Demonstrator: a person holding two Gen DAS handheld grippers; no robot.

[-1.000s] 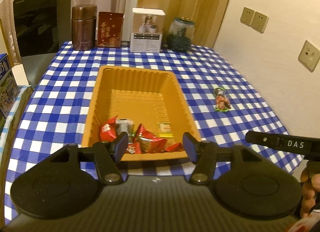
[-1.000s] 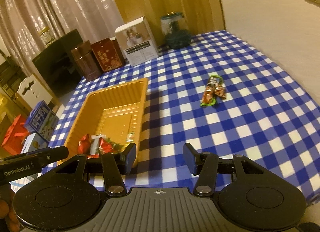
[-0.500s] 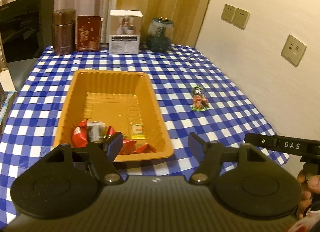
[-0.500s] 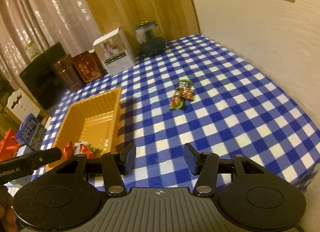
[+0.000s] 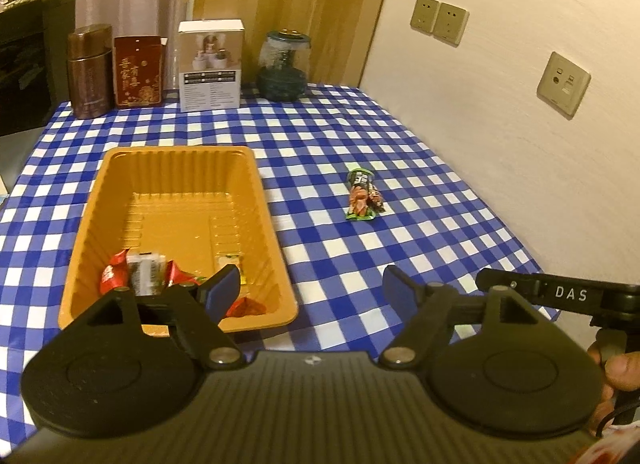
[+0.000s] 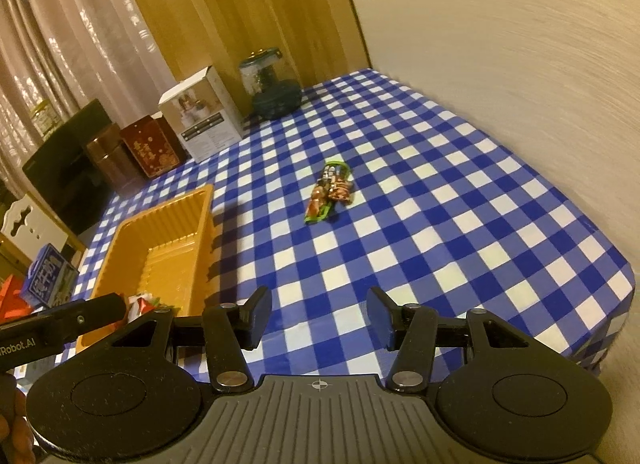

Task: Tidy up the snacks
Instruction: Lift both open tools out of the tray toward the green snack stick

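An orange tray [image 5: 168, 160] lies on the blue checked tablecloth and holds several wrapped snacks [image 5: 140, 268] at its near end. It also shows in the right wrist view [image 6: 168, 216]. A green and brown snack packet [image 5: 362, 196] lies on the cloth right of the tray, with a small brown wrapped snack touching it; the packet shows in the right wrist view [image 6: 326, 196] too. My left gripper [image 5: 312, 288] is open and empty, above the table's near edge beside the tray's near right corner. My right gripper [image 6: 318, 314] is open and empty, well short of the packet.
At the table's back stand a brown canister [image 5: 89, 72], a red box [image 5: 138, 72], a white box [image 5: 210, 66] and a glass jar [image 5: 283, 64]. A wall [image 5: 520, 124] with sockets runs along the right. A dark screen [image 5: 28, 64] stands at back left.
Both grippers have swung to the right and drawn back a little. The tray now sits further left in both views and the loose packet nearer the middle. Nothing on the table moved.
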